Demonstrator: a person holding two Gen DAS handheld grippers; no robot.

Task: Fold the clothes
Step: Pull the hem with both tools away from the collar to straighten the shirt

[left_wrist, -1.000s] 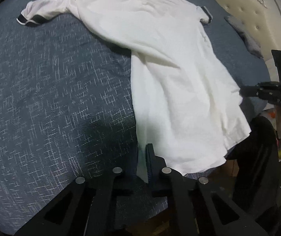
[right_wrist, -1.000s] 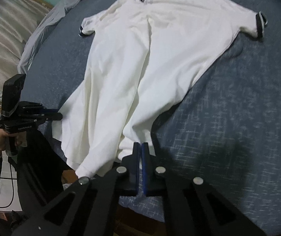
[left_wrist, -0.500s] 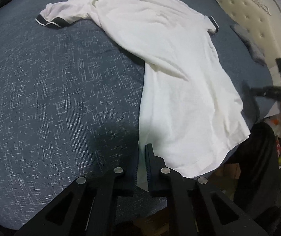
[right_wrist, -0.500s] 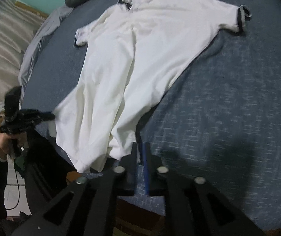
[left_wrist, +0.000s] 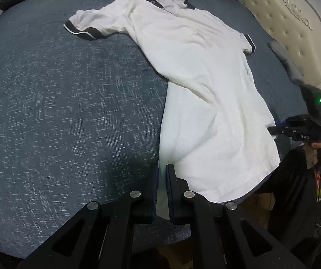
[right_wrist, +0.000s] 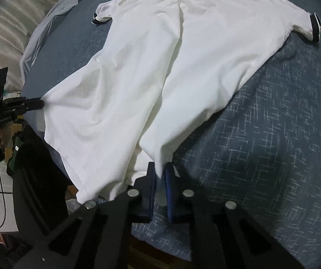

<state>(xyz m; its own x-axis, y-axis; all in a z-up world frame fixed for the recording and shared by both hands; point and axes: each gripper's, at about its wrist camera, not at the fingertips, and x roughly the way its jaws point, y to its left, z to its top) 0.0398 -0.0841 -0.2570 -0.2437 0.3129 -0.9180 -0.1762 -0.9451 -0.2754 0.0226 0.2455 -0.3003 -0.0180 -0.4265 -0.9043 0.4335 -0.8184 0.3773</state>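
The white polo shirt (left_wrist: 205,85) lies spread on the blue bedspread (left_wrist: 59,112), its hem at the near edge: the left gripper (left_wrist: 161,179) is clenched on 1 hem corner, and the right gripper (right_wrist: 159,179) is closing with the other corner between its pads. Since 1 second ago the shirt has been pulled flatter, and its collar has come into the left wrist view.
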